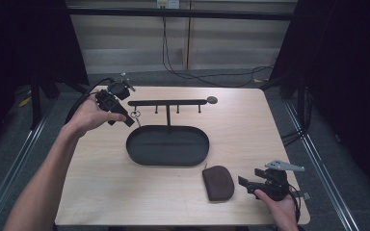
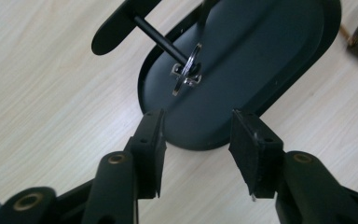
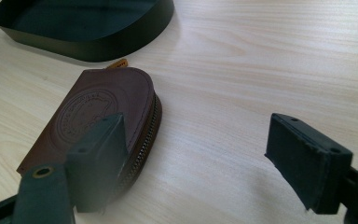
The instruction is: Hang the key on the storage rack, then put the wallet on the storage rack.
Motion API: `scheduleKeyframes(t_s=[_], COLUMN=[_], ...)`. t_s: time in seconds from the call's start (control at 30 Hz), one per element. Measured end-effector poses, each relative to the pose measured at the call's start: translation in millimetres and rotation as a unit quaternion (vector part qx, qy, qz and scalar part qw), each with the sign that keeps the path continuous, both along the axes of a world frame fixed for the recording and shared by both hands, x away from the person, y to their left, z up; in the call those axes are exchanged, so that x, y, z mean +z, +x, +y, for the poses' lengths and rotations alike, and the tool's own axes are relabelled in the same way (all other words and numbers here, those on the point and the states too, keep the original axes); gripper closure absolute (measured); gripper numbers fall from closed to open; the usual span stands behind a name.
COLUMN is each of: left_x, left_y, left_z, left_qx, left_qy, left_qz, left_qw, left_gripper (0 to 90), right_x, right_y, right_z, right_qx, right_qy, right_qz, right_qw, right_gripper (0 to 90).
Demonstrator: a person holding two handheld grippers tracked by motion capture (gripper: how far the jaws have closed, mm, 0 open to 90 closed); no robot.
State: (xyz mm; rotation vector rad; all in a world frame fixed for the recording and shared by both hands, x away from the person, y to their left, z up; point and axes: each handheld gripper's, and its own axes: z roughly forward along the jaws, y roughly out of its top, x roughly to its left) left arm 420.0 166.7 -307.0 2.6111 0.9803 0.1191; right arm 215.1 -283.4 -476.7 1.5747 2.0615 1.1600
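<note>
Overall: one oval tray (image 1: 139,153), one brown pouch (image 1: 218,182), one key ring (image 2: 187,71) on rack peg; both grippers' jaws apart, empty.

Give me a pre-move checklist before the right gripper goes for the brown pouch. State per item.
1. Right gripper jaws open: ok.
2. Brown pouch flat on the table, apart from the black tray: ok.
3. Pouch between the right jaws: not ok, it lies by one jaw, off to the side.
4. Pouch zipper shut: cannot tell.
5. Left gripper jaws open, holding nothing: ok.
6. Key ring hanging on the rack peg over the tray: ok.
</note>
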Motion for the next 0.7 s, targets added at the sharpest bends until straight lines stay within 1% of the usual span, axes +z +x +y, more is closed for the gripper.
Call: scheduleKeyframes(t_s=[0.03,0.1,0.17,0.2,0.23,0.27,0.3,0.33,0.37,0.4,0.43,0.47,0.5,0.53,0.57,0.63,0.67,0.7], left_x=[-1.0,-5.2,-12.0,-15.1,-15.1,-18.5,-20.7,-25.4,-25.4,-28.1,-31.2,-31.2,-34.2,-34.2,-37.0,-43.0,-43.0,-45.6], left_y=[-3.3,-7.1,-12.4,-14.4,-14.4,-16.9,-18.5,-22.2,-22.2,-24.7,-29.6,-29.6,-35.6,-35.6,-40.4,-48.7,-48.7,-51.3], left_z=[1.3,3.9,6.5,8.4,8.4,10.6,11.9,14.8,14.8,16.6,19.5,19.5,22.2,22.2,22.7,27.2,27.2,29.9], left_qx=[0.004,0.006,0.016,0.018,0.018,0.029,0.034,0.045,0.045,0.045,0.048,0.048,0.057,0.057,0.066,0.069,0.069,0.067], left_qy=[-0.005,-0.014,-0.011,-0.015,-0.015,-0.017,-0.020,-0.036,-0.036,-0.043,-0.056,-0.056,-0.070,-0.070,-0.075,-0.096,-0.096,-0.103], left_qz=[-0.007,0.000,0.001,0.004,0.004,0.003,-0.001,0.000,0.000,-0.002,-0.012,-0.012,-0.027,-0.027,-0.041,-0.052,-0.052,-0.053], left_qw=[1.0000,0.9999,0.9998,0.9997,0.9997,0.9994,0.9992,0.9983,0.9983,0.9981,0.9972,0.9972,0.9956,0.9956,0.9942,0.9916,0.9916,0.9909], left_gripper=[55.1,51.0,47.1,44.6,42.0,42.0,40.0,38.1,37.1,36.7,35.9,34.9,33.0,31.5,28.9,26.7,25.1,24.4], right_x=[0.0,0.3,0.1,0.2,0.2,0.3,0.7,0.6,0.6,0.6,0.5,0.5,0.6,0.6,0.7,0.7,0.7,1.1], right_y=[0.0,0.1,0.2,0.2,0.2,-0.1,-0.9,-0.9,-1.0,-1.0,-0.9,-0.8,-0.9,-0.9,-1.0,-0.9,-0.9,-1.2], right_z=[0.0,0.2,0.4,0.5,0.5,0.6,0.6,0.3,0.2,-0.1,-0.2,-0.2,-0.2,-0.2,0.0,0.0,0.0,0.2], right_qx=[0.000,0.002,0.003,0.003,0.003,0.004,0.004,0.005,0.004,0.003,0.003,0.003,0.003,0.003,0.003,0.003,0.003,0.005], right_qy=[0.000,-0.001,-0.002,-0.003,-0.003,-0.002,-0.002,-0.002,-0.002,-0.002,-0.002,-0.002,-0.001,-0.001,-0.002,-0.001,-0.001,0.002], right_qz=[0.000,-0.001,-0.002,-0.001,-0.001,-0.002,-0.002,-0.003,-0.003,-0.003,-0.002,-0.002,-0.003,-0.003,-0.003,-0.002,-0.002,-0.002], right_qw=[1.0000,1.0000,1.0000,1.0000,1.0000,1.0000,1.0000,1.0000,1.0000,1.0000,1.0000,1.0000,1.0000,1.0000,1.0000,1.0000,1.0000,1.0000], right_gripper=[20.1,20.1,20.1,20.1,20.1,20.1,20.1,20.1,20.0,20.0,20.0,20.0,20.0,20.0,20.0,20.5,20.5,22.4])
